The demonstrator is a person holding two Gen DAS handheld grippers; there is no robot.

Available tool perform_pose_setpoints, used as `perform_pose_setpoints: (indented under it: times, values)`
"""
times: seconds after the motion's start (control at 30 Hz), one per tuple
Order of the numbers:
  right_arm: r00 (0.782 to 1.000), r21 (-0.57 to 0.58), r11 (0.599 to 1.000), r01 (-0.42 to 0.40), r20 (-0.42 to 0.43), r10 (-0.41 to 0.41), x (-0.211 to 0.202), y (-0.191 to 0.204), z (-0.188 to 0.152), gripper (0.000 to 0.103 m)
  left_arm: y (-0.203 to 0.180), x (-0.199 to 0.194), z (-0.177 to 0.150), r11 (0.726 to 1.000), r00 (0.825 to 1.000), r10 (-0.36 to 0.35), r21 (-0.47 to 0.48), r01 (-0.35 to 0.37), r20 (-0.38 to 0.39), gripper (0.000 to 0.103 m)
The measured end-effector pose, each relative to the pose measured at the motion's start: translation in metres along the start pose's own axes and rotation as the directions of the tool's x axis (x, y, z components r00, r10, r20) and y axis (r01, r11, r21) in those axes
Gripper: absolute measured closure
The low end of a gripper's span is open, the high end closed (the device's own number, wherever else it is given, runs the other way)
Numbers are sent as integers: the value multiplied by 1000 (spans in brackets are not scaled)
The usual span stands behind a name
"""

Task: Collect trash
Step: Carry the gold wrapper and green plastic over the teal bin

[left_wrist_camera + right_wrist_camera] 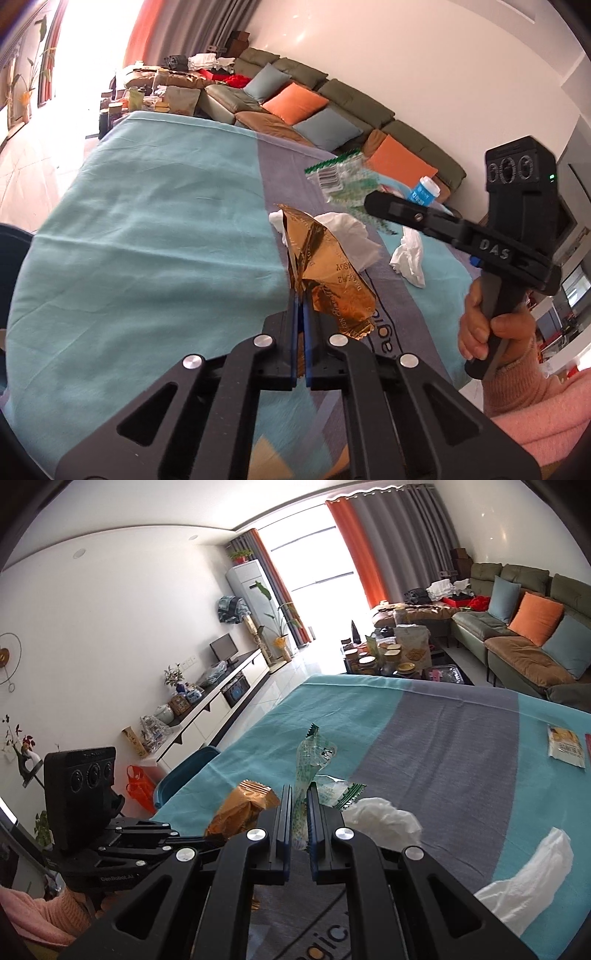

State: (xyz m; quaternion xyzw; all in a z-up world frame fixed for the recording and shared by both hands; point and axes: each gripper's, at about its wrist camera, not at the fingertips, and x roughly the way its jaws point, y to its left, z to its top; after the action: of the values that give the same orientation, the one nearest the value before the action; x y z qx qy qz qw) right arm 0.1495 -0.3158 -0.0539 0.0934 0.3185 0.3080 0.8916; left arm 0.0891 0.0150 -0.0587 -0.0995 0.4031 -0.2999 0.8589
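My left gripper [300, 295] is shut on a crumpled gold foil wrapper [325, 269] and holds it above the table; the wrapper also shows in the right wrist view [240, 808]. My right gripper [299, 794] is shut on a clear green-printed plastic wrapper [310, 760], held up off the table; it also shows in the left wrist view [341, 177] at the right gripper's tip. Two crumpled white tissues lie on the cloth, one [351, 236] just behind the gold wrapper, one [410, 254] further right.
The table wears a teal and grey cloth [147, 229]. A small blue-labelled bottle [424, 190] stands at the table's far side. A yellow snack packet [567, 746] lies at the right edge. A teal chair [184, 771] and orange bag [138, 786] stand left of the table.
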Motion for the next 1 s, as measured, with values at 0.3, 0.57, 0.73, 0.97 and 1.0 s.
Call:
perform_pose_setpoints:
  times: [0.3,0.57,0.73,0.97,1.0]
  values:
    - [987,33,999,30,-157,-25,50,-7,-22,97,21,-32,-14,1000,999,-6,-2,6,38,100]
    - [988,24,996,82,-132,-78,44,-15,-20,97,33,-43,-30,1000,1000,18,-1,-17,24,100]
    - [995,24,998,50,-85,-48,28,-11,-12,97,44,-54,-35,997,997,65,-46,-63,50,100]
    - [1000,-25,1000,-3,-7,3,7,15,8,97,53,-78,-32,983,980,174,-73,-168,99,100]
    - [1000,-33,999,-14,-2,14,6,19,10,97,54,-81,-32,981,977,183,-76,-176,105,100]
